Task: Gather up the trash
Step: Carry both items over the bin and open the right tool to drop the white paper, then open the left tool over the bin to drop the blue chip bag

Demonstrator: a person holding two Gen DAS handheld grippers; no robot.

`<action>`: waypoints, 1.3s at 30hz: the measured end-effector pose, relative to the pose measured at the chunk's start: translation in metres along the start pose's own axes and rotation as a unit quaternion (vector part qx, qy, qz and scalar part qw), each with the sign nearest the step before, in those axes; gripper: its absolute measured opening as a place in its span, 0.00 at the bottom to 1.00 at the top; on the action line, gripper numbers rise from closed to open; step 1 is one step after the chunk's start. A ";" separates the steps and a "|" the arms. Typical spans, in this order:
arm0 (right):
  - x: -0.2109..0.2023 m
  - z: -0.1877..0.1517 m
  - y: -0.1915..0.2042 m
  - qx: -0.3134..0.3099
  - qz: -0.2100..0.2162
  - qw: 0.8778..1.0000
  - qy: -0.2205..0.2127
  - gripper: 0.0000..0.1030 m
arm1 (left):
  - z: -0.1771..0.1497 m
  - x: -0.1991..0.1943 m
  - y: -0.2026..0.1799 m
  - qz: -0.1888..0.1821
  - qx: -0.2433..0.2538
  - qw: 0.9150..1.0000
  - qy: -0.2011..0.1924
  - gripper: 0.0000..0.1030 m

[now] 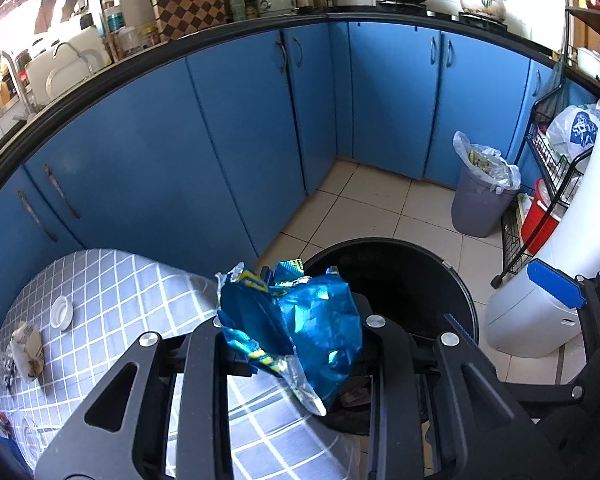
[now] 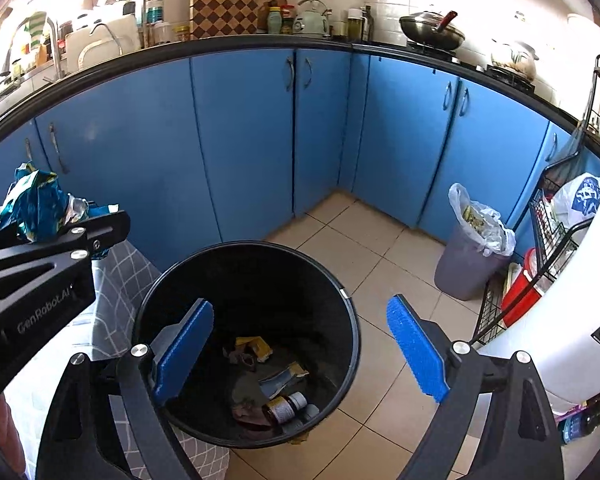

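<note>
The left gripper (image 1: 290, 344) was clamped on a crumpled blue snack bag (image 1: 296, 320). It held the bag up in the air, between the table (image 1: 112, 280) and the black bin (image 2: 244, 344), near the bin's rim. The bag was not in the bin yet.

The right gripper (image 2: 300, 354) hung over the bin with its fingers wide apart and nothing in them.

Some trash already lay at the bottom of the bin, like a small bottle (image 2: 286, 406) and wrappers. More bits were left on the table, like a white lid (image 1: 61, 312) and a paper scrap (image 1: 28, 350).

The bag's long side ran up and down, its torn silver end pointing down.
</note>
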State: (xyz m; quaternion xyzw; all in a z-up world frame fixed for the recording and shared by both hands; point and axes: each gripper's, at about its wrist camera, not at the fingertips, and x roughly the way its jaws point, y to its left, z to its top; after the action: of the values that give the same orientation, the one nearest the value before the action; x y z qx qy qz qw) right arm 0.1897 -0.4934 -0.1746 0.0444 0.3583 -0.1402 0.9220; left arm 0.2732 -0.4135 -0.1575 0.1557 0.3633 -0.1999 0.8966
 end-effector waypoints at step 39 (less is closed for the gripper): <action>-0.037 0.009 0.041 -0.025 -0.037 0.999 -0.019 0.94 | -0.034 -0.045 0.064 0.027 -0.077 0.996 -0.031 0.96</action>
State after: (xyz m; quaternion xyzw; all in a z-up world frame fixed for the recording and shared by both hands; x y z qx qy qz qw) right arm 0.1813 -0.4475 -0.1439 0.0049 0.3452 -0.1659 0.9237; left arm 0.2533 -0.3321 -0.1402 0.0902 0.3452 -0.1516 0.9218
